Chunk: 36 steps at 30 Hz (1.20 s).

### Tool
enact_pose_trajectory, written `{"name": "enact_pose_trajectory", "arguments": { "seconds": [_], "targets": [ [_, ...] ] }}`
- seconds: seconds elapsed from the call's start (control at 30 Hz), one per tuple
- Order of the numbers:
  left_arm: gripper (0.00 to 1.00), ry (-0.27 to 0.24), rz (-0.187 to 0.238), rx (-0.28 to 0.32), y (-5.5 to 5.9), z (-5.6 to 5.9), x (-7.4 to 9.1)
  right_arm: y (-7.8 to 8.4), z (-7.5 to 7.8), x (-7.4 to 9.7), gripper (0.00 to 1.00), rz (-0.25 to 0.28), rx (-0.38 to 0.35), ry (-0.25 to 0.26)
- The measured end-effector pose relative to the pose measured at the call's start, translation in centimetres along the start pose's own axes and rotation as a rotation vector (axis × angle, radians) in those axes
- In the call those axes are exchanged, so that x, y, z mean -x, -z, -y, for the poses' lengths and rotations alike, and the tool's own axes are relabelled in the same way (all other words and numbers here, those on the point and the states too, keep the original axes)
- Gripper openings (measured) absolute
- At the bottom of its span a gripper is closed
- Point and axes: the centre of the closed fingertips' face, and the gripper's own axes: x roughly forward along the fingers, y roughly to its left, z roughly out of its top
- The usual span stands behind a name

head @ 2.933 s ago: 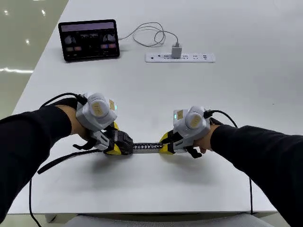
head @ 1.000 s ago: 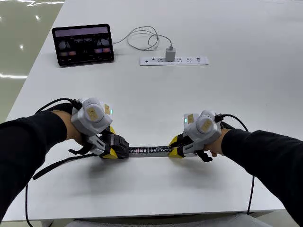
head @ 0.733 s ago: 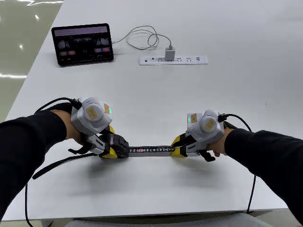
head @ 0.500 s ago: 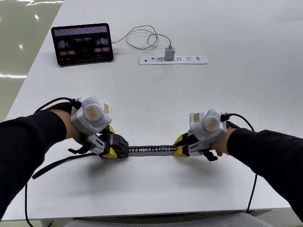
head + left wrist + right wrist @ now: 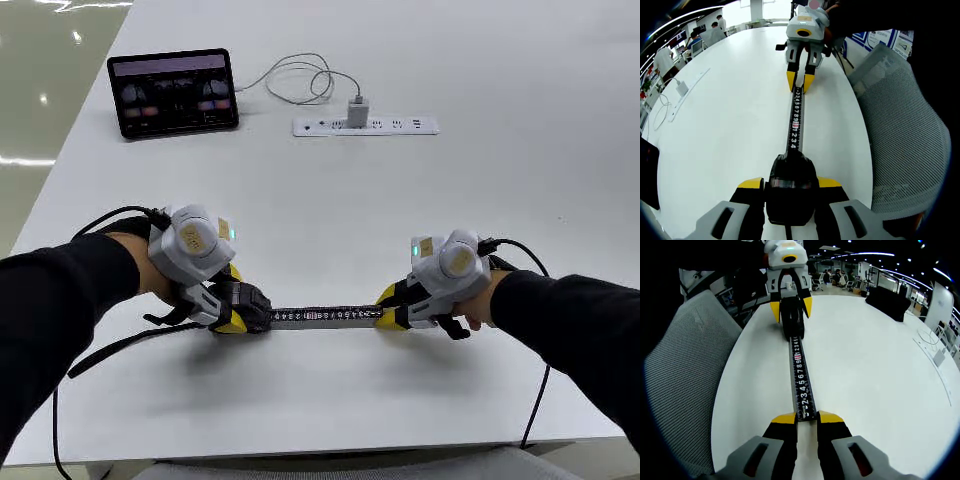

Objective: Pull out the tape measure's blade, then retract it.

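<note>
My left gripper (image 5: pixel 238 312) (image 5: pixel 790 183) is shut on the black tape measure case (image 5: pixel 250 307) (image 5: pixel 791 181) (image 5: pixel 791 315), held low over the white table (image 5: pixel 330 200). The numbered blade (image 5: pixel 325 316) (image 5: pixel 795 117) (image 5: pixel 802 380) runs flat along the table from the case to my right gripper (image 5: pixel 388 306) (image 5: pixel 807 417), which is shut on the blade's tip. The two grippers face each other, and each shows in the other's view: the right gripper (image 5: pixel 800 80) far along the blade, the left gripper (image 5: pixel 790 305) around the case.
A tablet (image 5: pixel 173 90) stands at the table's back left. A white power strip (image 5: pixel 365 125) with a plugged charger and looped cable lies behind the grippers. A mesh chair (image 5: pixel 900 150) sits at the table's near edge. Cables trail from both grippers.
My right gripper has moved to the right, away from the case, and a longer stretch of blade lies out. The left gripper and case have stayed put.
</note>
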Motion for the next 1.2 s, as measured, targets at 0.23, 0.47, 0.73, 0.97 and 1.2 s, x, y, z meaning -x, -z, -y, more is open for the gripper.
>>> {"name": "enact_pose_trajectory", "arguments": {
  "seconds": [0.23, 0.47, 0.73, 0.97, 1.2],
  "targets": [
    [0.34, 0.002, 0.001, -0.003, 0.1, -0.1, 0.0, 0.4, 0.0, 0.3, 0.09, -0.002, -0.002, 0.005],
    [0.34, -0.001, 0.001, -0.002, 0.0, 0.0, 0.0, 0.7, 0.0, 0.7, 0.09, -0.004, -0.006, 0.007],
    [0.34, -0.002, 0.003, 0.001, 0.0, 0.0, 0.0, 1.1, 0.1, 1.1, 0.09, -0.004, -0.013, 0.010],
    [0.34, -0.003, 0.004, 0.003, 0.0, 0.0, 0.0, 1.6, 0.3, 1.5, 0.09, -0.006, -0.021, 0.014],
    [0.34, -0.006, 0.006, 0.005, 0.0, 0.0, 0.0, 2.0, 0.4, 1.9, 0.09, -0.004, -0.029, 0.017]
  ]
}}
